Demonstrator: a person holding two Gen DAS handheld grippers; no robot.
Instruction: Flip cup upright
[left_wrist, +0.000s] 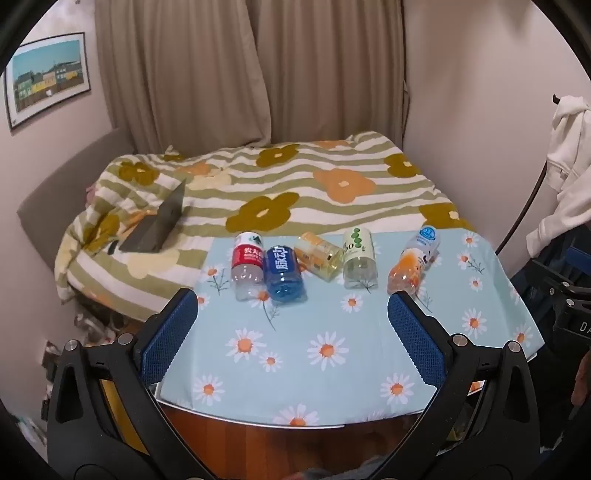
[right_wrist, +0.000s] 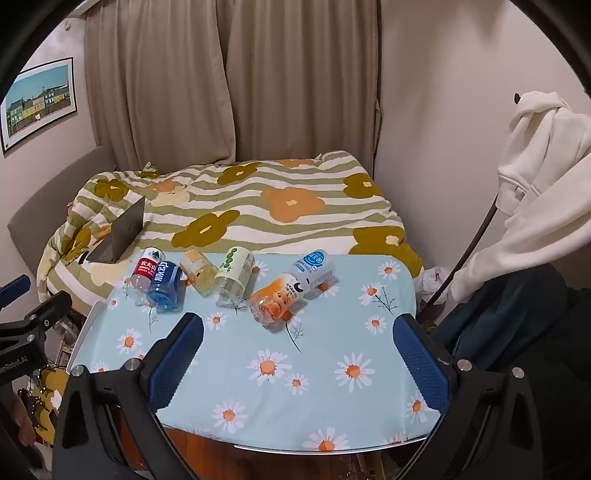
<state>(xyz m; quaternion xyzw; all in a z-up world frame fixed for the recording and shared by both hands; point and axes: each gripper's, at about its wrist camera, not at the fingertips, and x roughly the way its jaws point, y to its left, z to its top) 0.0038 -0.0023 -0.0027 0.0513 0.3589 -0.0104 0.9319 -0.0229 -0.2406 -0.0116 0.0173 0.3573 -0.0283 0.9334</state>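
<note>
5 bottle-shaped cups lie on their sides in a row along the far part of the desk, which wears a blue daisy cloth. From the left: a red-label cup, a blue cup touching it, a yellow cup, a green-label cup, and an orange cup lying apart near the right.

The left claw hangs spread wide over the near half of the desk, holding nothing, well short of the row. The right claw is likewise spread and empty, with the orange cup the nearest piece ahead of it.

These look like thin clear plastic, apparently empty, so probably very light, springy under pressure and inclined to roll on the cloth. A firm squeeze would likely dent the wall; a gentle pinch across the labelled mid-body seems the safest hold, since the label offers more friction than bare plastic. The red and blue pair touch, so lifting either may nudge the other.

Beyond the desk lies a bed with a laptop on it.
</note>
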